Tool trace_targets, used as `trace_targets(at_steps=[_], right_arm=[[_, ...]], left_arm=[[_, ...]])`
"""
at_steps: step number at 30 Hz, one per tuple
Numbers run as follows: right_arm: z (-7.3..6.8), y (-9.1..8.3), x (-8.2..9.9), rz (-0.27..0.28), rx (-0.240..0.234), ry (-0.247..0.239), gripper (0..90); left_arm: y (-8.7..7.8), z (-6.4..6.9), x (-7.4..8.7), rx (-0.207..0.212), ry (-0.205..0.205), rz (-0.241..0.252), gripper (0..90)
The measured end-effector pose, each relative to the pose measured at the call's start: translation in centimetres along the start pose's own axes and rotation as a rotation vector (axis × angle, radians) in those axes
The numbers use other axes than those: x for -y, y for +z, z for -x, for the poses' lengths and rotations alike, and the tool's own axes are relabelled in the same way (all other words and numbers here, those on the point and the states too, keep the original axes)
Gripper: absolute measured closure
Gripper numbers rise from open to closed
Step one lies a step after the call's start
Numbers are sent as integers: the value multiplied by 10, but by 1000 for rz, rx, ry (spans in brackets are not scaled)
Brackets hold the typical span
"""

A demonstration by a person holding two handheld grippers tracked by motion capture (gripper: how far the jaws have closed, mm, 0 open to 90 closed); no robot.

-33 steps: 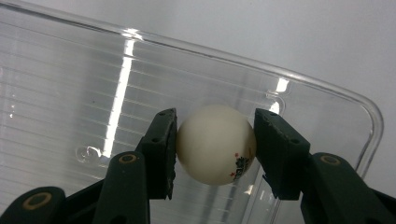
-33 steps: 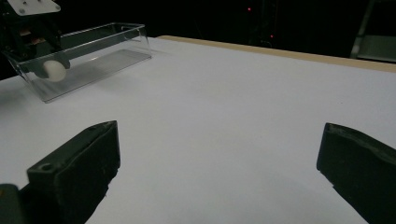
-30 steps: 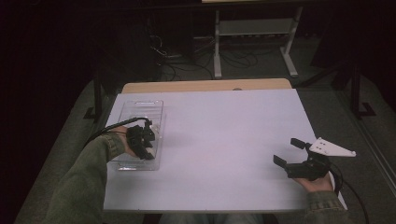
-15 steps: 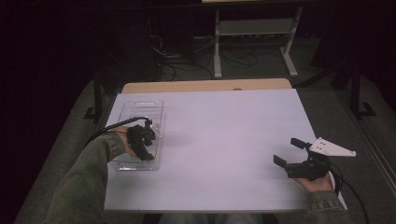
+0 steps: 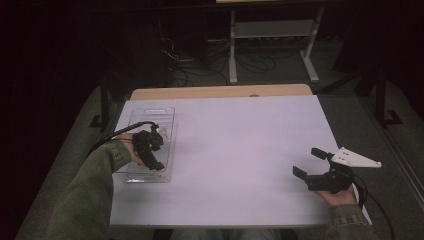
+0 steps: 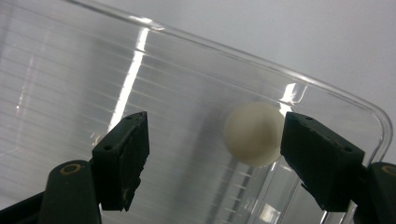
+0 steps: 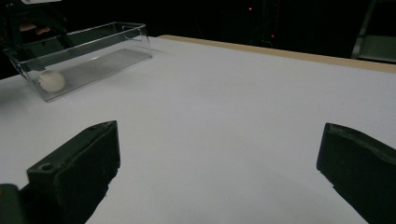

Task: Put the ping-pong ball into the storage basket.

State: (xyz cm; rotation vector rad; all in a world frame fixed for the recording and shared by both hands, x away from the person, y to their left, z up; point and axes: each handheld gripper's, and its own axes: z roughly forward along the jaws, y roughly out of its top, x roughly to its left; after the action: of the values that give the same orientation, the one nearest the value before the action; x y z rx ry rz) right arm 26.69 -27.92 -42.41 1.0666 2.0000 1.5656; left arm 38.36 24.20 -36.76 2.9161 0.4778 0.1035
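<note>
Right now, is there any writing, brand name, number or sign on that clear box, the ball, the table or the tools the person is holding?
None: no readable text anywhere.
Clear box: bare plastic, only glare.
White ball: plain, no print.
White table: blank.
Left gripper and right gripper: no readable marking.

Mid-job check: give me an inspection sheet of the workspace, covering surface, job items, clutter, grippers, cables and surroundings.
Surface: white table, bare apart from the job's things; wooden strip along the far edge.
Job's things: clear plastic bin at the table's left; white ball lies inside, near a corner.
Clutter: nothing seen.
Grippers: left gripper over the bin, jaws just been opening, ball between them close by one jaw, not clamped. Right gripper open, resting on the table's right, nothing between its jaws.
Cables: black cable trails from the left gripper; loose cables on the floor beyond the table.
Surroundings: dark room, white metal stand behind.
</note>
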Motion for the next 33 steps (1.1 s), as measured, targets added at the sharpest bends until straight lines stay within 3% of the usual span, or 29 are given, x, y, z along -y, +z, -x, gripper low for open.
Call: trace_targets(at_steps=[8,14,21,33], right_arm=[[0,0,0,0,-1,-2,0],[-1,0,0,0,0,-2,0],[-1,0,0,-1,1,-1,0],[-1,0,-1,1,1,-3,0]], left_arm=[[-10,-3,5,-42,-42,32,149],[-17,-4,9,-46,-60,54,112],[-28,0,14,-46,-92,134,50],[-37,6,20,-67,-115,214,0]])
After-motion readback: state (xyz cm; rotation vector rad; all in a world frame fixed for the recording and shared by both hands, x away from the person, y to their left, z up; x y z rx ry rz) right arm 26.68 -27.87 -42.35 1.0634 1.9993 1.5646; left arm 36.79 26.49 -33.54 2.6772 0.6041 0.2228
